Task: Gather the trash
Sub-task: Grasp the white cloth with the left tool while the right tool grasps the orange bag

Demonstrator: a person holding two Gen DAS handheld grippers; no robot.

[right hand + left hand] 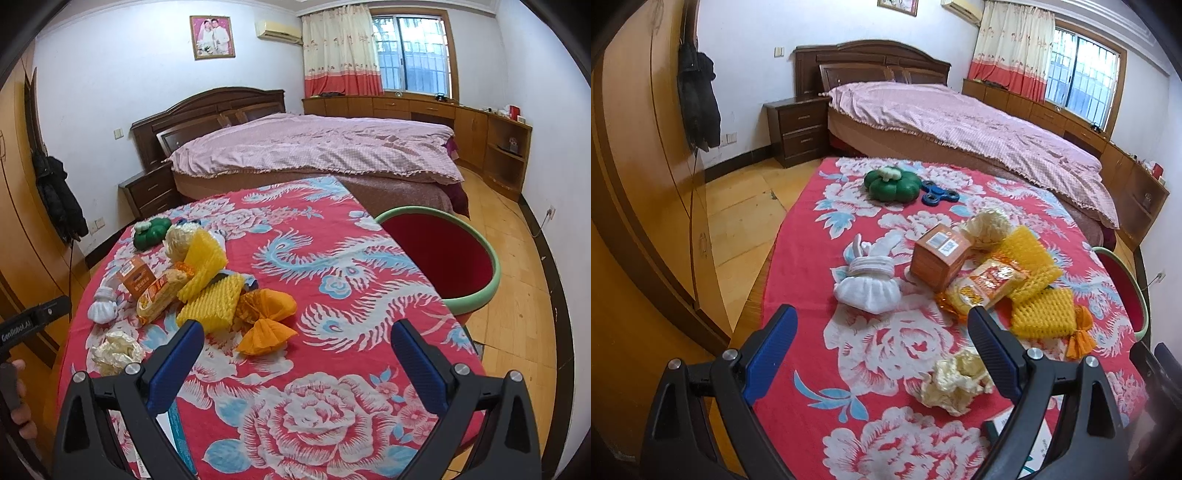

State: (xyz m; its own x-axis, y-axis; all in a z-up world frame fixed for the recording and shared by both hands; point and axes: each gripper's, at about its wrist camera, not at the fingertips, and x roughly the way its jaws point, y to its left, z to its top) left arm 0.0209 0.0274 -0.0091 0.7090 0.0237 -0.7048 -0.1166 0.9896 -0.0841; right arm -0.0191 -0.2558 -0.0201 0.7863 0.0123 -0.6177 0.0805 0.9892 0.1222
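Both the left gripper (882,328) and the right gripper (297,345) are held wide open and empty above the red floral tablecloth (332,258), apparently readied for the crumpled cream wrapper (955,382), the 2 yellow foam nets (1039,291) and the orange paper (266,321) heaped near the red bin with green rim (476,295).

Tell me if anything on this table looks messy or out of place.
Yes: crumpled paper, yellow foam netting and a snack wrapper lie strewn around an orange box on the floral cloth. Nothing looks spilled.
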